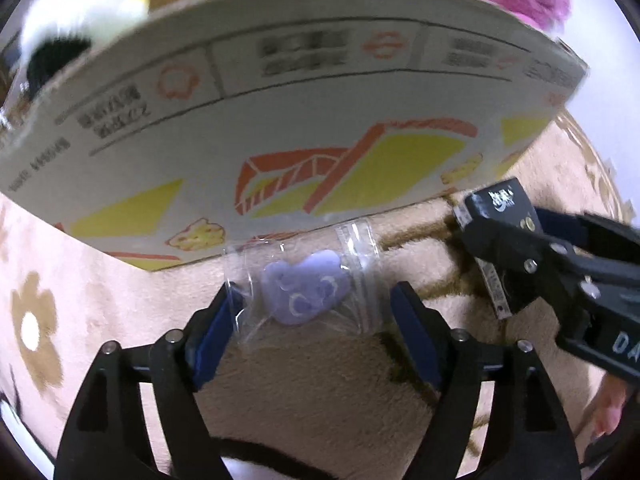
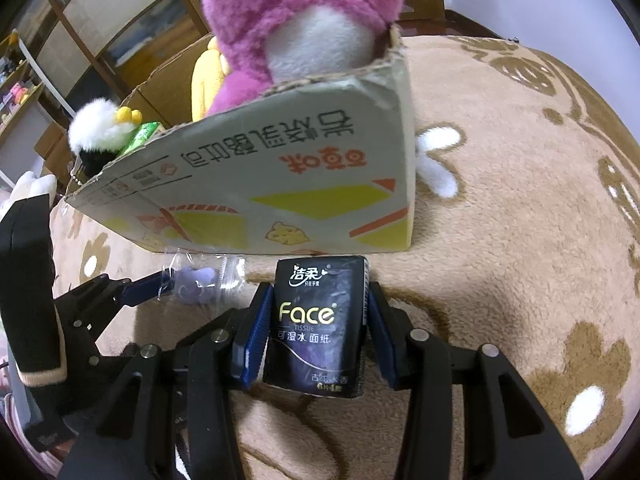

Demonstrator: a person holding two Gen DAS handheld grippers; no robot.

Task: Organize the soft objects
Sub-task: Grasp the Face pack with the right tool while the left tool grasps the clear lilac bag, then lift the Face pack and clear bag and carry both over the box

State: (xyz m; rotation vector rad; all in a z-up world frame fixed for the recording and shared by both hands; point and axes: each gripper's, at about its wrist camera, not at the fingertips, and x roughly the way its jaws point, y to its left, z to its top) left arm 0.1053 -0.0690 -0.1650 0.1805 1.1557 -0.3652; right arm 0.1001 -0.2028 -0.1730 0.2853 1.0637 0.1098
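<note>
Plush beige blanket (image 2: 500,208) with brown flower and line patterns, carrying a box and a small bag.

A printed cardboard box (image 2: 280,184) sits on the blanket just beyond both sets of jaws. A clear plastic bag (image 1: 304,284) holding a lilac soft piece lies on the blanket between the left jaws — its far edge close against the box's base. To the right jaws' left, the same bag shows.

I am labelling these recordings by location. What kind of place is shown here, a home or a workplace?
Most likely a room in a home. The floor is covered by a plush beige rug with flower patterns, a cardboard box holds a pink plush toy, and wooden shelving stands behind.
</note>
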